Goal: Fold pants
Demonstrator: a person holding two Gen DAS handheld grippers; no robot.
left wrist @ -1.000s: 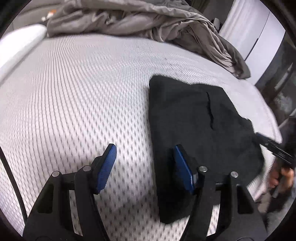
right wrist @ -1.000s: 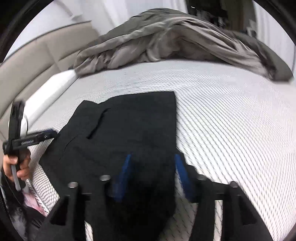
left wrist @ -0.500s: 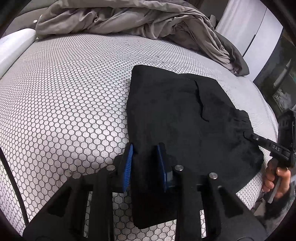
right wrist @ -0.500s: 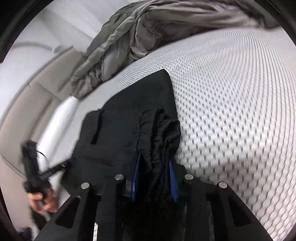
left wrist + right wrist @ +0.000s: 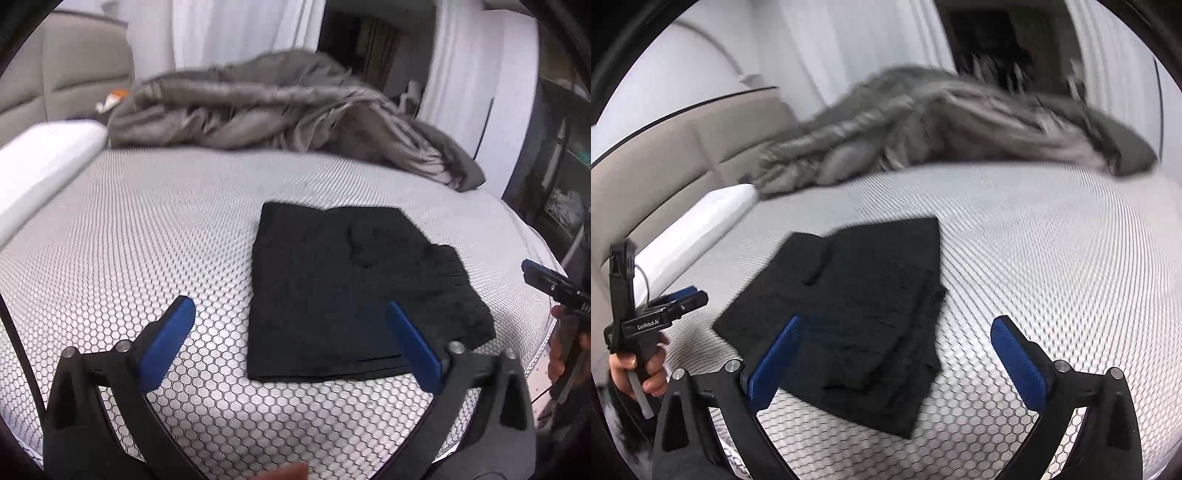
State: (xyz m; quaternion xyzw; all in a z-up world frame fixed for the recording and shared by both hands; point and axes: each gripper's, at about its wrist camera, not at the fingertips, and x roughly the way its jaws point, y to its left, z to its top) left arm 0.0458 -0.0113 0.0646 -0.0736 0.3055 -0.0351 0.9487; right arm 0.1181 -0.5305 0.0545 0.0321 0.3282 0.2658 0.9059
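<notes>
The black pants point(image 5: 343, 291) lie folded into a compact stack on the honeycomb-patterned mattress point(image 5: 155, 229); they also show in the right wrist view point(image 5: 864, 306). My left gripper point(image 5: 291, 325) is open and empty, held above the stack's near edge. My right gripper point(image 5: 897, 343) is open and empty, just above the near corner of the pants. The right gripper also shows at the right edge of the left wrist view point(image 5: 550, 284), and the left gripper at the left of the right wrist view point(image 5: 665, 310).
A rumpled grey duvet point(image 5: 280, 110) lies across the far side of the bed. A white pillow point(image 5: 40, 166) sits at the left by the beige headboard point(image 5: 665, 155). White curtains and dark shelving stand beyond the bed.
Both grippers were shut on the pants half a second ago; now both are open and pulled back, and the pants lie folded shorter on the mattress.
</notes>
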